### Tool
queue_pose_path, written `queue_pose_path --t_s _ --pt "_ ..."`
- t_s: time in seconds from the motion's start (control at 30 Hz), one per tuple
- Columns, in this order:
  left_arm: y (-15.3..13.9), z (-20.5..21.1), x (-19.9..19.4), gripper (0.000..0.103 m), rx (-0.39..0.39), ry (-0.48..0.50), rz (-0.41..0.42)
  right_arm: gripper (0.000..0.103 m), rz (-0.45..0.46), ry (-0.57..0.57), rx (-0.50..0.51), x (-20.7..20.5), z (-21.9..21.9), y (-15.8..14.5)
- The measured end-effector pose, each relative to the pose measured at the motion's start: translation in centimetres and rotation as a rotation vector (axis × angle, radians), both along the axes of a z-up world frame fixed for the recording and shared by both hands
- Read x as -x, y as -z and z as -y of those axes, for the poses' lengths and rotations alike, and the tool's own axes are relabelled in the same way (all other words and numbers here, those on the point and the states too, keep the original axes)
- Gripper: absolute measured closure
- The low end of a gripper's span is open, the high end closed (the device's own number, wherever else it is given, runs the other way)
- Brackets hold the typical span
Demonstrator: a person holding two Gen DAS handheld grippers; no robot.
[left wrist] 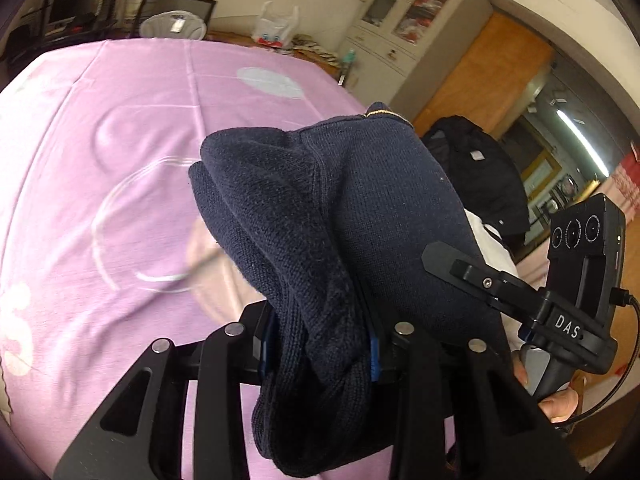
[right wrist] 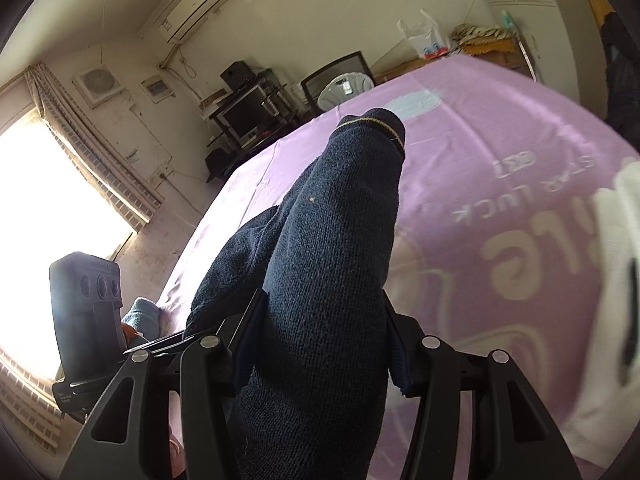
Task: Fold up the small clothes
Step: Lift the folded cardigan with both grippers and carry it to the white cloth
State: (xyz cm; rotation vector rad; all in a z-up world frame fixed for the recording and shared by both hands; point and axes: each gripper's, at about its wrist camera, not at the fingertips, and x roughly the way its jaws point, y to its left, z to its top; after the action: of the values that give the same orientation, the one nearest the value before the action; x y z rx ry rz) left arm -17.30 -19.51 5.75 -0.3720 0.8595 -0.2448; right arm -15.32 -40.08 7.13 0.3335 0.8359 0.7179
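A dark navy knitted garment (left wrist: 340, 216) with a thin yellow stripe at its edge hangs above the pink bed sheet (left wrist: 120, 128). My left gripper (left wrist: 320, 344) is shut on a bunched fold of it, and the cloth drapes over and hides the fingertips. In the right wrist view the same navy garment (right wrist: 328, 264) runs up between the fingers of my right gripper (right wrist: 320, 340), which is shut on it. The right gripper's body (left wrist: 576, 280), held by a hand, shows at the right of the left wrist view. The left gripper's body (right wrist: 86, 308) shows at the left of the right wrist view.
A black garment (left wrist: 480, 168) and white cloth (left wrist: 492, 248) lie at the bed's right side. White fabric (right wrist: 608, 300) is blurred at the right. A cabinet (left wrist: 404, 28), plastic bag (left wrist: 276, 28), chair (left wrist: 176, 16) and TV stand (right wrist: 244, 112) stand beyond the bed.
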Motion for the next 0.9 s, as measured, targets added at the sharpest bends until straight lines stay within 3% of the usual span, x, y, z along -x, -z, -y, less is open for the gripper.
queue_pose_path --t_s 0.6,0.9 --pt "-6.8 19.0 -5.3 0.07 -0.07 0.314 0.076 0.049 0.097 0.273 -0.003 3.6 19.9 -6.6" --pt "-7.2 25.6 -7.1 0.07 -0.1 0.401 0.091 0.049 0.122 0.405 -0.026 3.8 26.8 -6.7"
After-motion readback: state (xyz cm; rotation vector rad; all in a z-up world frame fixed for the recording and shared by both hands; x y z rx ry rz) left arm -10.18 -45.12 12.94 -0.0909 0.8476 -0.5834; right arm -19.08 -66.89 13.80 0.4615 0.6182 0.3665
